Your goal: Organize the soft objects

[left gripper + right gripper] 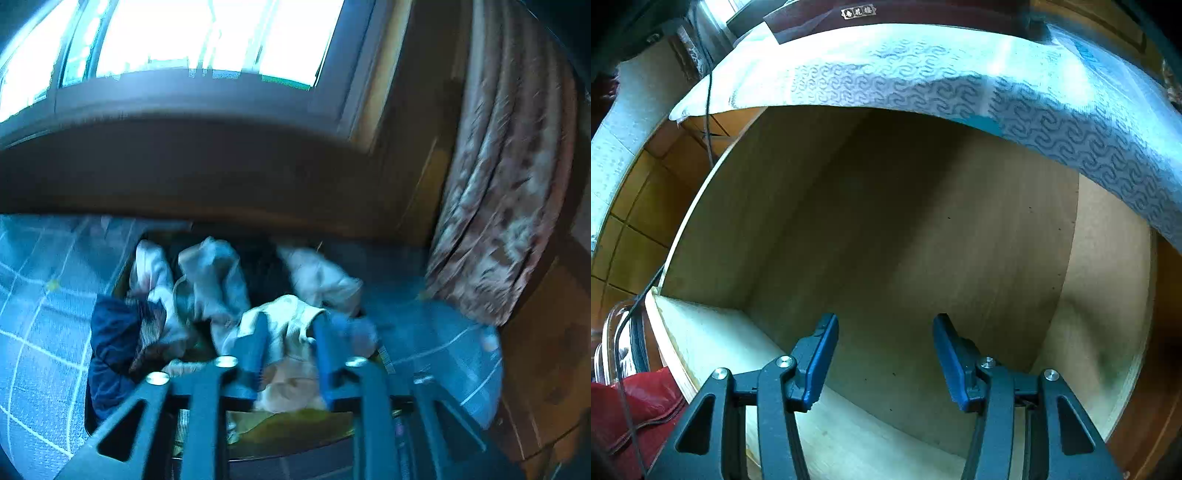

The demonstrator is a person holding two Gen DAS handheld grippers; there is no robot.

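The left wrist view is blurred. A heap of soft pieces lies in a dark container (pixel 280 452) on a blue checked sheet (pixel 37 314): pale cloths (pixel 210 280), a navy cloth (pixel 114 332) and a cream cloth (pixel 291 317). My left gripper (pixel 291 319) hangs over the heap with its blue fingers (pixel 255 343) apart; the cream cloth shows in the gap between them. In the right wrist view, my right gripper (pixel 884 319) stands open over a bare wooden drawer (pixel 905 240), with nothing between its fingers.
A dark wooden board (pixel 184 166) and a bright window (pixel 203 37) rise behind the heap, a patterned curtain (pixel 498 203) at the right. Over the drawer hangs a patterned bed cover (pixel 1052 122). Red fabric (pixel 635 410), a clear container (pixel 613 332) and a cable (pixel 708 110) sit at left.
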